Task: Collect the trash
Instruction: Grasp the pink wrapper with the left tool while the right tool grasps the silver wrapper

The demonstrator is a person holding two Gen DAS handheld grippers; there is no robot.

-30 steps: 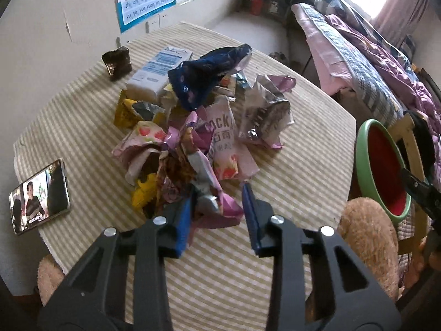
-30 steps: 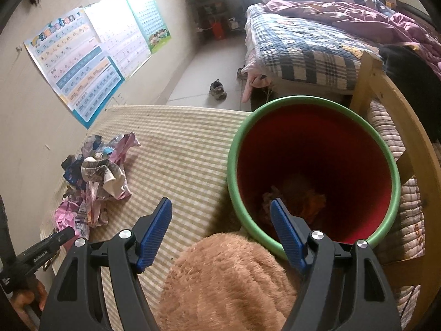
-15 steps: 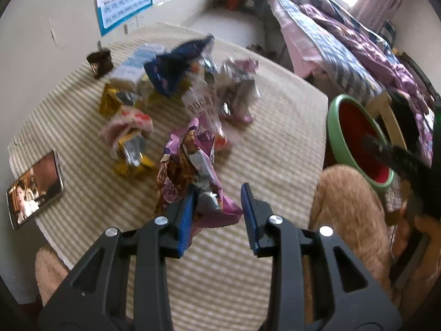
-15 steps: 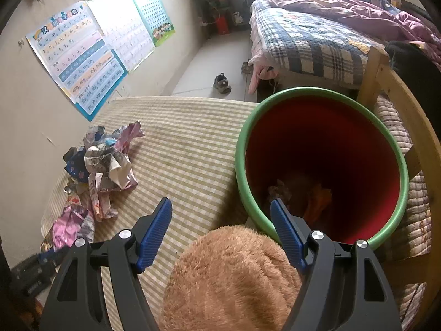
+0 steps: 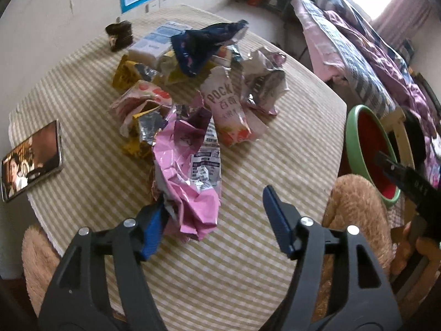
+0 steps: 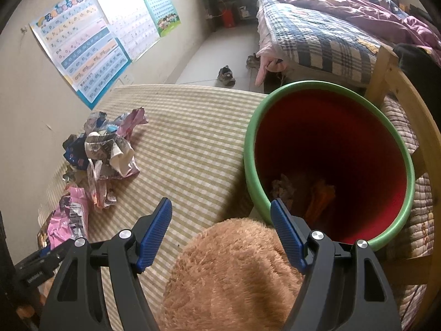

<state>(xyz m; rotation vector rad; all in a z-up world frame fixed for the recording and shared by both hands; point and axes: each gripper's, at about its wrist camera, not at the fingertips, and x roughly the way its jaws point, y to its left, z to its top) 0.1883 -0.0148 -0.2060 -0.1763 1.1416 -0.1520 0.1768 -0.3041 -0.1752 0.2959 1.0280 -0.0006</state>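
Your left tool (image 5: 213,218) has just been opening: the pink wrapper (image 5: 190,176) it pinched a second ago now lies loose on the striped worktop (image 5: 275,149), touching only the left pad, right pad clear. It's been dragged out of the wrapper pile (image 5: 198,82), toward you. Your right tool (image 6: 220,234) is released, nothing between its pads, held over a fuzzy brown cushion (image 6: 234,275). Green-rimmed red bin (image 6: 328,149) sits just beside the worktop edge, some trash at its bottom.
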